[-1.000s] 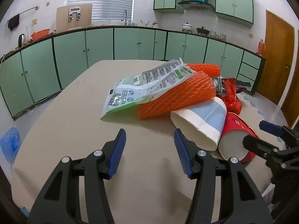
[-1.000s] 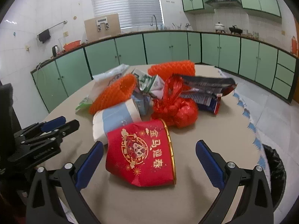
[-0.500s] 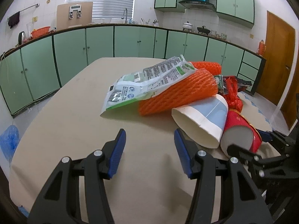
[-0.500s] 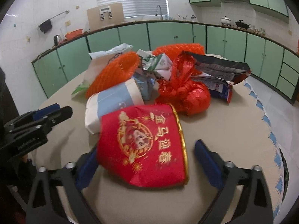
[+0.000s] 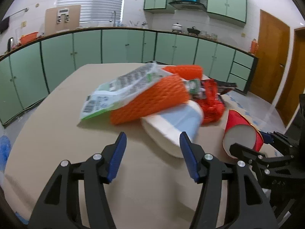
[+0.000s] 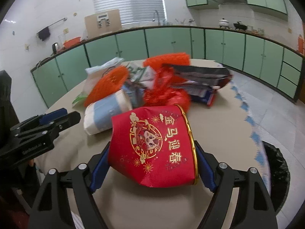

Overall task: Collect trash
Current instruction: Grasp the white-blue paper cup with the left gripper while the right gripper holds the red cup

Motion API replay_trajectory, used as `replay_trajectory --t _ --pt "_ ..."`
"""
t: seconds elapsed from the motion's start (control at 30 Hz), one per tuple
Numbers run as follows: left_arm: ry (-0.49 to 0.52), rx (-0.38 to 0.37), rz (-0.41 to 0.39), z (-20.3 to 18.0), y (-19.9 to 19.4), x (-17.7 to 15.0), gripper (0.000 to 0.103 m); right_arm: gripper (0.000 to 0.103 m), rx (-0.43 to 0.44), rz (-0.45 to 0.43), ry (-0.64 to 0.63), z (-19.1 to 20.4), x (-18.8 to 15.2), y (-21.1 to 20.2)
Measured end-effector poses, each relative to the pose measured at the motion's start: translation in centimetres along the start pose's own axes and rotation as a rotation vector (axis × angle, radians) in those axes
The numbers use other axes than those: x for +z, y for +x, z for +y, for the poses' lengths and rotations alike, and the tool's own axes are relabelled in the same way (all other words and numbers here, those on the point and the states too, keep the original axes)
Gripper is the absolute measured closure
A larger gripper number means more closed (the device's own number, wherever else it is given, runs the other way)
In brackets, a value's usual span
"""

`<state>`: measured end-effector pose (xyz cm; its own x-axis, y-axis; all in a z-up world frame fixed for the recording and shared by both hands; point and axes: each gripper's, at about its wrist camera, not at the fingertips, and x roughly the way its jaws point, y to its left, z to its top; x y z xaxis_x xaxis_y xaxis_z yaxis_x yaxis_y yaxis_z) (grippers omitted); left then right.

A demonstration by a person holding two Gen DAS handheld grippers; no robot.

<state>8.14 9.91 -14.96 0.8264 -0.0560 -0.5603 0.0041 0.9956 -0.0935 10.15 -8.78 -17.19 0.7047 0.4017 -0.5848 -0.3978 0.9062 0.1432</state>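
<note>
Gripping red cup in right tool, left tool spread empty, beige table, green kitchen cabinets

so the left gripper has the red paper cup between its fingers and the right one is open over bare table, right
Not quite: the sides are swapped. The right wrist view shows the right gripper with the red paper cup between its fingers. The left wrist view shows the left gripper open over bare table, just short of the white and blue paper cup.
</note>
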Motion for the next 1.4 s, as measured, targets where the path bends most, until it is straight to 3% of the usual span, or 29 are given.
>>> replay_trajectory --t 0.17,0.33,0.47,0.77,0.87,1.03,1.4 --pt "0.044 -0.038 0.013 -2.6 0.8 0.0 0.044 0.024 -0.031 -0.017 0.037 -1.9 0.2 -0.7" --pt "0.076 0.005 0.063 -3.8 2.5 -0.1 0.044 0.024 -0.044 -0.03 0.054 -2.8 0.3 -0.9" --pt "0.043 0.049 0.094 -2.6 3.3 -0.2 0.044 0.024 -0.046 -0.036 0.059 -3.2 0.6 -0.7" --pt "-0.023 0.134 0.087 0.4 2.1 -0.3 0.042 0.024 -0.038 -0.028 0.048 -2.8 0.3 -0.3" --pt "-0.024 0.112 0.064 0.1 1.4 0.0 0.042 0.024 -0.038 -0.028 0.045 -2.7 0.4 -0.3" --pt "-0.011 0.04 0.033 -1.8 1.2 0.5 0.022 0.024 -0.049 -0.034 0.05 -3.0 0.5 -0.5" --pt "-0.049 0.082 0.043 -2.9 4.1 1.5 0.02 0.024 -0.07 -0.034 0.076 -4.2 0.5 -0.7"
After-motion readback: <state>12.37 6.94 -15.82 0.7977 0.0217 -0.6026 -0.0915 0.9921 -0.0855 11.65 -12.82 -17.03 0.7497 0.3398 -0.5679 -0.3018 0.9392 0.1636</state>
